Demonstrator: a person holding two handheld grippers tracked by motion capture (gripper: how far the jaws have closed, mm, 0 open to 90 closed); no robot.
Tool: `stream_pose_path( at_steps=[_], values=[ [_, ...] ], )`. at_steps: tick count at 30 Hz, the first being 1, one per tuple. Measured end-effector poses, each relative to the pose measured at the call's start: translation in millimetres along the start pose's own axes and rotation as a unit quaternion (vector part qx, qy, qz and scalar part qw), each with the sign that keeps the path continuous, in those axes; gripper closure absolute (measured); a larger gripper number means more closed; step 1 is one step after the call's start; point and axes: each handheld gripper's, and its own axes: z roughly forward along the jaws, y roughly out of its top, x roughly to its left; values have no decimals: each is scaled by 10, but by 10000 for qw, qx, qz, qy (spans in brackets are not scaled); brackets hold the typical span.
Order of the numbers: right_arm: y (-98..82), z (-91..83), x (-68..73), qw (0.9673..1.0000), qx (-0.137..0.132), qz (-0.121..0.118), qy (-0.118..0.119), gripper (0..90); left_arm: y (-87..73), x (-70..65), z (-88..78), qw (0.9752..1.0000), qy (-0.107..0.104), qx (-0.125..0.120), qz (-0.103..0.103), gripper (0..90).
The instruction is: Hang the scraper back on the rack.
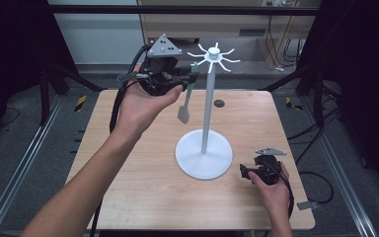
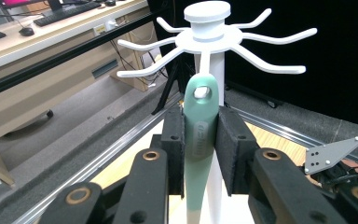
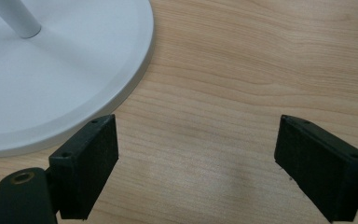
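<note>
The left gripper (image 1: 187, 79) is held up high at the far left of the table (image 1: 143, 197), just beside the top of the white stand (image 1: 205, 153), and a pale green utensil (image 1: 186, 101) is clamped between its pads. In the left gripper view the grip is seen plainly: the two black pads are pressed on the utensil's handle (image 2: 198, 135) from either side, and the handle's end, with its hanging hole, is raised above them. Right behind that hole, the stand's ring of curved hooks (image 2: 214, 44) is spread out under a round cap; the hole is not yet on any hook. From the high view, the utensil is seen hanging down from the jaws, its flat blade end well above the wood and to the left of the stand's pole. The stand's round base is planted near the middle of the table. Over at the near right, the right gripper (image 1: 244, 173) is rested low by the table surface, just beside the base's rim. In the right gripper view its jaws (image 3: 196, 163) are spread wide apart, nothing is held between them, and bare wood grain is shown in the gap, with the edge of the white base (image 3: 74, 84) at the upper left.
</note>
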Motion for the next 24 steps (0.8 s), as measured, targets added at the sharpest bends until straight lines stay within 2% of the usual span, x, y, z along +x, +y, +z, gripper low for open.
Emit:
stream_pose_path(
  at_steps=[8,17,24],
  values=[
    [3,-2,12,10000,9,-51,3,138,1,-22,-8,10000,70,7,8,738],
    [3,-10,25,10000,-3,-16,9,138,-24,-38,-5,10000,27,-89,-25,728],
    [-5,-22,8,10000,-16,-26,-16,138,-35,-49,-41,9997,12,-243,-41,628]
  ],
)
